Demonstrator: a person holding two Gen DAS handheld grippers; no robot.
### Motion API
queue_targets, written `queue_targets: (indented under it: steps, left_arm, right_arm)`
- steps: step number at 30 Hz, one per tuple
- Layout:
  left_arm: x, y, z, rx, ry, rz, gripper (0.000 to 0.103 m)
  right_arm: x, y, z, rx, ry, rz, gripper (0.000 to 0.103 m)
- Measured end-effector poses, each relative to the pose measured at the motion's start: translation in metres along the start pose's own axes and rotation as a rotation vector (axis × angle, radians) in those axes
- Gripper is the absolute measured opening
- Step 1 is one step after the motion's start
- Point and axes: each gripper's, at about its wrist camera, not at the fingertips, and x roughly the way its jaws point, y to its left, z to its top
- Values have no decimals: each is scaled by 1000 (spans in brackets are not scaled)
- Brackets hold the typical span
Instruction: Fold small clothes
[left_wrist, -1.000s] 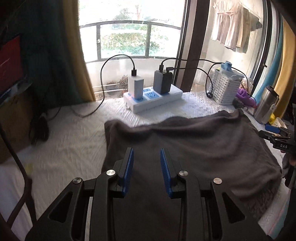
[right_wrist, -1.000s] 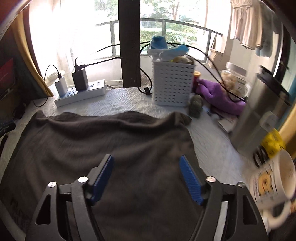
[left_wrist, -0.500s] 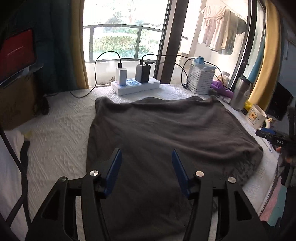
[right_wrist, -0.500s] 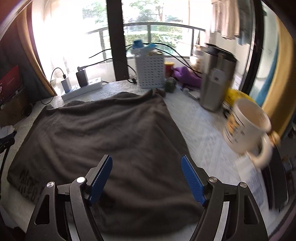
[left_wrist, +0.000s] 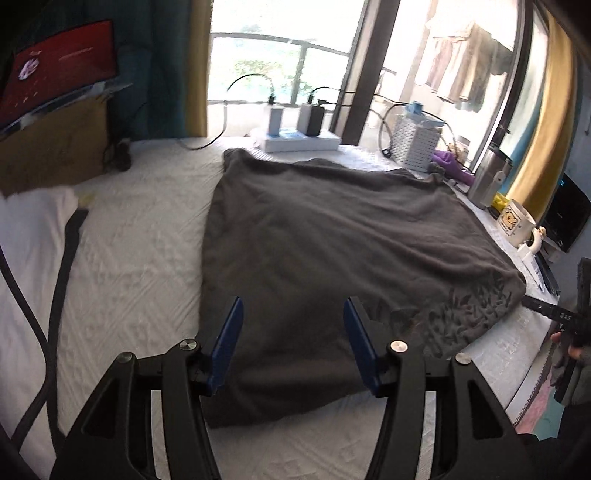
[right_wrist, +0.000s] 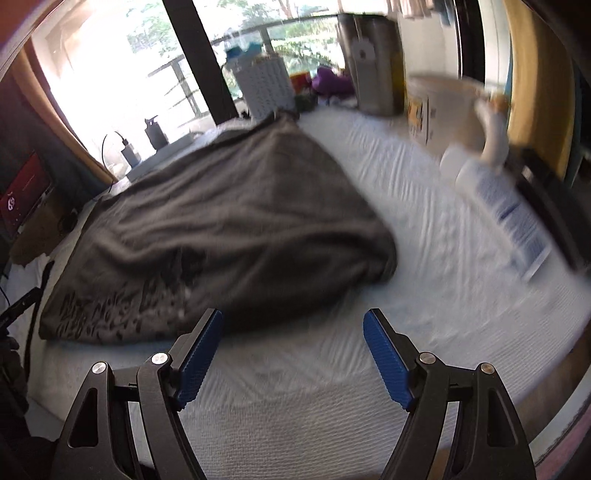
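Note:
A dark grey folded garment (left_wrist: 332, 251) lies flat on the white textured table cover (left_wrist: 140, 266); a dark print shows at its near right corner. It also shows in the right wrist view (right_wrist: 229, 225). My left gripper (left_wrist: 291, 343) is open and empty, held above the garment's near left edge. My right gripper (right_wrist: 291, 350) is open and empty, over bare cover just off the garment's near right corner.
A white power strip with chargers (left_wrist: 295, 136), a white perforated basket (left_wrist: 415, 144), a steel tumbler (left_wrist: 487, 177) and a mug (left_wrist: 515, 223) line the back and right side. The mug (right_wrist: 450, 107) and a paper leaflet (right_wrist: 517, 221) lie right of my right gripper. A black cable (left_wrist: 59, 295) runs at left.
Both grippers have pulled back toward the near edge and away from the garment. The left jaws opened wider. The right gripper swung right, off the cloth.

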Motion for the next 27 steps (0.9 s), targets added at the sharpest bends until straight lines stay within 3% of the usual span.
queue_targets:
  steps: [9,15,24,27]
  left_arm:
    - [12,11,-3,-33,41,30,56]
    - [20,14,5,-37,62,43,56]
    - [26,23,14,-58,89,81,56]
    - [26,24,18,-66,88,91,56]
  right_arm:
    - [19,4,21,34,-25,65,94]
    - [32,-6,40,122,-57,127,101]
    - [51,-23,68,301,-145,208,101]
    - [60,-15,72,296,-120,268,86]
